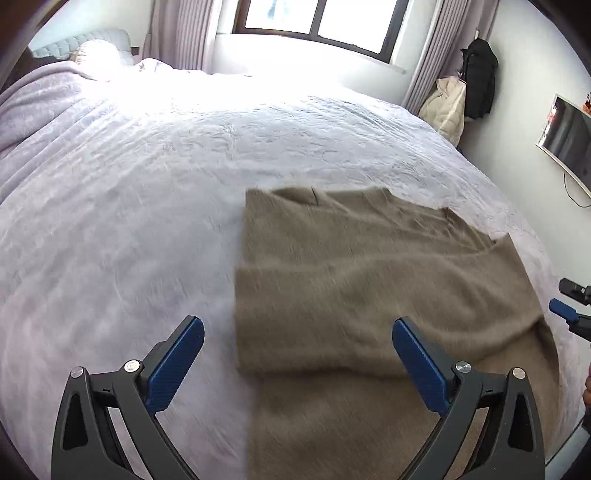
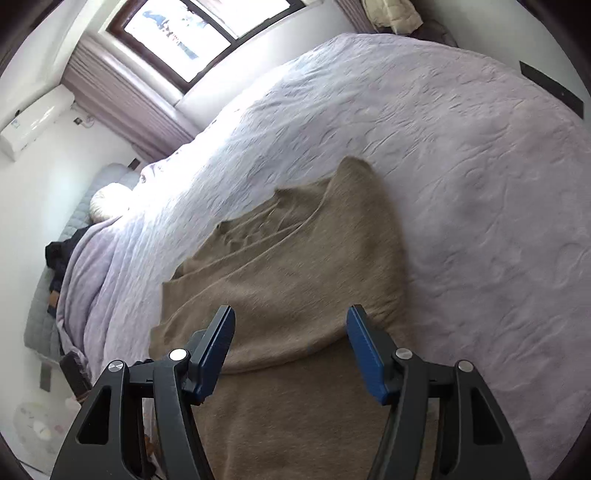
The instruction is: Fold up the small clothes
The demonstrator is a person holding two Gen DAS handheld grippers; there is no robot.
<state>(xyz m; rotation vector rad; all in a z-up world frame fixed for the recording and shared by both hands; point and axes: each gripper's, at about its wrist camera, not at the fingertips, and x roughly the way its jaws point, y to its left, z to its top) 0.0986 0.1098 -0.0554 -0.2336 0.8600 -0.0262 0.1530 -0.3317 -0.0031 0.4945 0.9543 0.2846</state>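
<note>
A tan knitted garment [image 1: 351, 258] lies on the bed, its upper part folded over the lower layer. In the right wrist view the same garment [image 2: 295, 258] shows a raised, creased fold at its far end. My left gripper [image 1: 298, 323] hovers open over the garment's near left edge, with nothing between its blue pads. My right gripper [image 2: 291, 310] stands open above the folded edge and holds nothing. One blue fingertip [image 1: 563, 310] of the right gripper shows at the right edge of the left wrist view, beside the garment.
The bed carries a pale lilac quilted cover [image 1: 147, 184], with a pillow [image 1: 99, 55] at its head. Beyond it are a window [image 1: 317, 22], hanging jackets [image 1: 478, 81], a wall screen [image 1: 569, 144] and an air conditioner [image 2: 33, 122].
</note>
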